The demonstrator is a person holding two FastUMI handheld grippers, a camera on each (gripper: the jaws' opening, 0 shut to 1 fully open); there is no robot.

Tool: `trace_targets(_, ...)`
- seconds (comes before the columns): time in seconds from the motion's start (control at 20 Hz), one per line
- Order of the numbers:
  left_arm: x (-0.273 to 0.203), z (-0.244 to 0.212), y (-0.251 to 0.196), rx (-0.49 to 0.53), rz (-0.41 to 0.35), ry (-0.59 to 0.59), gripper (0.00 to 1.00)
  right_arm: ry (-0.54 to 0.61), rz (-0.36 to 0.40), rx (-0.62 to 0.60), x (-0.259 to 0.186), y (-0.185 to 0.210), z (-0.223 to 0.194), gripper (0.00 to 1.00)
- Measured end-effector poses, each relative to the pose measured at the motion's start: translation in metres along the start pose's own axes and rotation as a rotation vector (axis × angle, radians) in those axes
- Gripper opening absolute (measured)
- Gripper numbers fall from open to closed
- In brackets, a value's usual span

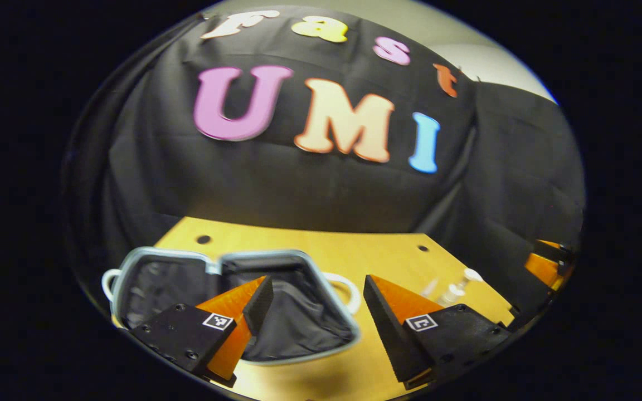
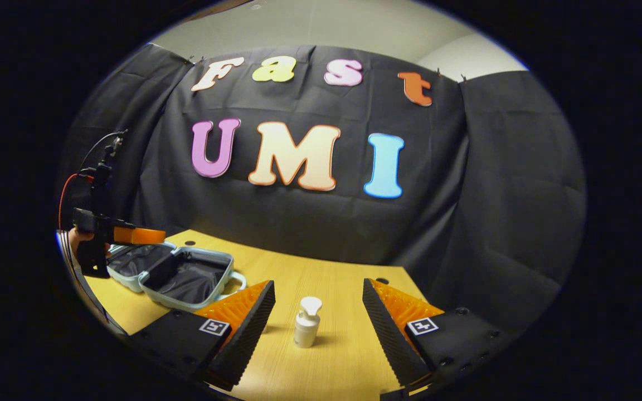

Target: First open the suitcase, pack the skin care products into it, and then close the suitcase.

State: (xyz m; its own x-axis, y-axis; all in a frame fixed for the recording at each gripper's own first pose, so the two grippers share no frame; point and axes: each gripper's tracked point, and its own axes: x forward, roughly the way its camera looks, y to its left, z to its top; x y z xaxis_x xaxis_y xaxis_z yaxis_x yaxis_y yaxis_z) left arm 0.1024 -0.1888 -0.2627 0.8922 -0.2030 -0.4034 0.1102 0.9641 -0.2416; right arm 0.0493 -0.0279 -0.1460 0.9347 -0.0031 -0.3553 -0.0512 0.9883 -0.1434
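Lining my right tool (image 2: 318, 312) up, fingers spread, on the pump bottle (image 2: 306, 323) standing just ahead between them; it looks light, rigid, slick, so I'm aiming for its body, not the pump, while my left tool (image 1: 316, 303) is hanging spread over the open suitcase (image 1: 298, 312)

1. From my remote seat this reads as a staged recording booth, not a lived-in home: black cloth (image 2: 310, 223) hangs in folds behind and to the sides of the work area.
2. Above the cloth I see a plain pale wall (image 2: 321, 28), like an office or lab room.
3. The work surface is a light wooden table (image 2: 332, 345) with small round holes (image 1: 204, 239) near its far edge, which looks like a purpose-built bench.
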Motion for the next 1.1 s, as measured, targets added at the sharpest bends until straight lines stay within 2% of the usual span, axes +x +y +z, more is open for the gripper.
trace_targets(0.15,0.023,-0.036,-0.068,0.010,-0.094,0.060,0.96,0.051,0.057,0.030,0.012,-0.008,-0.031,0.99)
trace_targets(0.35,0.056,-0.068,-0.105,0.040,-0.130,0.112,0.96,0.087,0.105,0.068,0.032,-0.015,-0.060,0.99)
trace_targets(0.5,0.071,-0.089,-0.116,0.025,-0.134,0.147,0.96,0.103,0.125,0.060,0.039,-0.019,-0.075,0.99)
trace_targets(0.8,0.108,-0.114,-0.114,0.017,-0.092,0.186,0.95,0.135,0.145,0.085,0.053,-0.018,-0.097,0.99)
trace_targets(0.95,0.123,-0.121,-0.122,-0.018,-0.116,0.203,0.94,0.151,0.151,0.090,0.060,-0.017,-0.104,0.99)
trace_targets(1.05,0.130,-0.123,-0.125,-0.030,-0.123,0.204,0.80,0.161,0.155,0.092,0.067,-0.015,-0.109,0.99)
trace_targets(1.1,0.133,-0.125,-0.126,-0.034,-0.122,0.206,0.82,0.169,0.161,0.095,0.071,-0.013,-0.111,0.99)
